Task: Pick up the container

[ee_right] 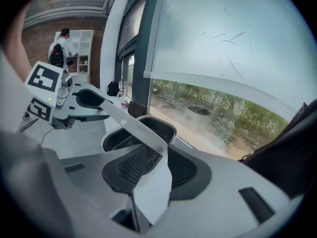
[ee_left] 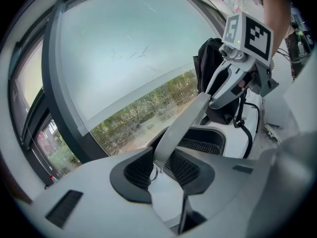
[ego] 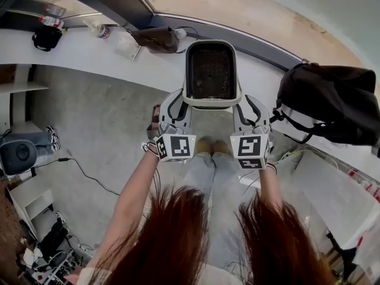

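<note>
The container is a white tub with a dark mesh bottom, and it stands on the white ledge under the window. Its flat near rim runs between my two grippers. My left gripper straddles the rim's left end and my right gripper its right end. In the left gripper view the rim strip passes between the spread jaws of the left gripper. In the right gripper view the strip lies between the wide jaws of the right gripper. Neither pair of pads presses on it.
A black backpack sits on the ledge just right of the container. A brown bag, a bottle and a small black pouch lie further left. A white table stands at the right, and cables run over the floor at the left.
</note>
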